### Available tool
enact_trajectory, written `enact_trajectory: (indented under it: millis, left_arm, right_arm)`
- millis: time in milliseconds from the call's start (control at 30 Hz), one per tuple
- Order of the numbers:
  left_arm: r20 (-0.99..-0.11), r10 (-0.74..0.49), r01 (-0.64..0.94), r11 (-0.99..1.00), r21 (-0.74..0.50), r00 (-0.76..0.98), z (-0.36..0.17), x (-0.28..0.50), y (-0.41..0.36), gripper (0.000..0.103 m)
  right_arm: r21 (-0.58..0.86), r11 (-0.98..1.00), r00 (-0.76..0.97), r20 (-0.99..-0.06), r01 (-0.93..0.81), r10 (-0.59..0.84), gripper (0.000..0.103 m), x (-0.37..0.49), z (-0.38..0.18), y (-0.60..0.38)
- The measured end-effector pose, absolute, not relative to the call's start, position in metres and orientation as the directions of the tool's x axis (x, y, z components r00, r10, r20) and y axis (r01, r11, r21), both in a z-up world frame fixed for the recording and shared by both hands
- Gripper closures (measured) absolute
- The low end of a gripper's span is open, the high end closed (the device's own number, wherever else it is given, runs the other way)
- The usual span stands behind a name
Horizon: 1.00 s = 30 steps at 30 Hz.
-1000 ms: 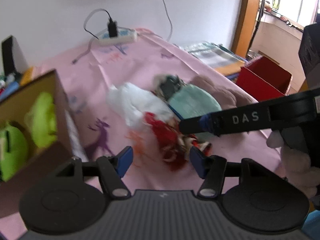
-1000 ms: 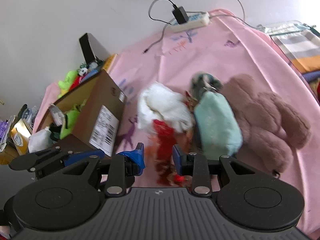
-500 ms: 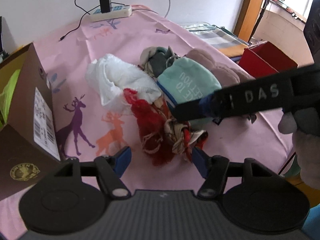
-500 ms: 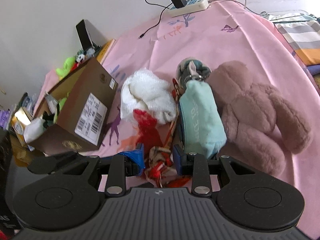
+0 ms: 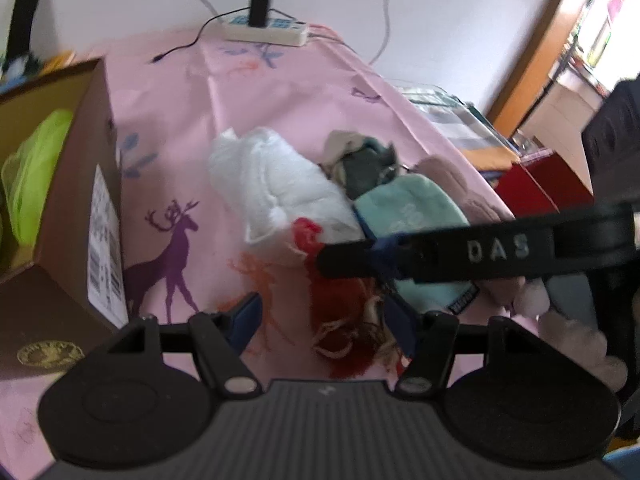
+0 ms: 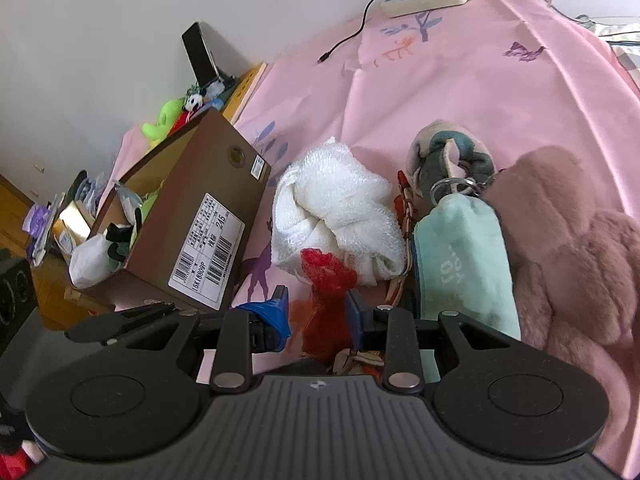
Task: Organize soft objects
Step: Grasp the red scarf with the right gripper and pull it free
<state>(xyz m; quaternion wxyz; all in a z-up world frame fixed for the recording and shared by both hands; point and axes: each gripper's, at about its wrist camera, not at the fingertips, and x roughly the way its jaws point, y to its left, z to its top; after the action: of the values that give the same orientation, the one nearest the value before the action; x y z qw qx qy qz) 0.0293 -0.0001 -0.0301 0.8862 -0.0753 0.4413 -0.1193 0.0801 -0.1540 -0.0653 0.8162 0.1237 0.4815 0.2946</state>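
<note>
Left tool (image 5: 322, 316), left wrist view: jaws spread wide, gripping nothing, poised over red frayed cloth (image 5: 344, 320) on pink-covered desk (image 5: 280, 92). Right tool's finger (image 5: 440, 254) crossing above the pile. Near cardboard box (image 5: 80, 216), which holds green plush.

Right tool (image 6: 316, 312), right wrist view: jaws narrowly parted, red frayed cloth between them; contact with pads not discernible, so grip cannot be told. Touching white towel (image 6: 336, 216); just beside mint pouch (image 6: 464, 256) and pink plush (image 6: 568, 248).

Likely light, limp, snag-prone; best pinched at bunched middle, clear of loose fringe and tangled patterned strip.
</note>
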Motion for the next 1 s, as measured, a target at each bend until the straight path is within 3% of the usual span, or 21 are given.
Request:
enact_trajectory:
  millis: [100,433,1000]
  left_arm:
    - [-0.762,-0.285,0.116,0.956,-0.269,0.582,-0.033,0.035,0.002,0.040]
    - [-0.793,-0.305,0.144,0.952,-0.270,0.528,-0.051,0.047,-0.012,0.072]
    - [-0.750,-0.236,0.205,0.969,-0.136,0.618,-0.020,0.006,-0.001,0.075]
  right_arm:
    - [0.474,0.798,0.345,-0.727,-0.374,0.594,0.089,0.084,-0.068,-0.150]
    - [0.438,0.823,0.281,-0.791,-0.361,0.544,0.089,0.091,-0.083,-0.140]
    - [0.387,0.775,0.373,-0.711,-0.500,0.596,0.096,0.052,-0.056,-0.120]
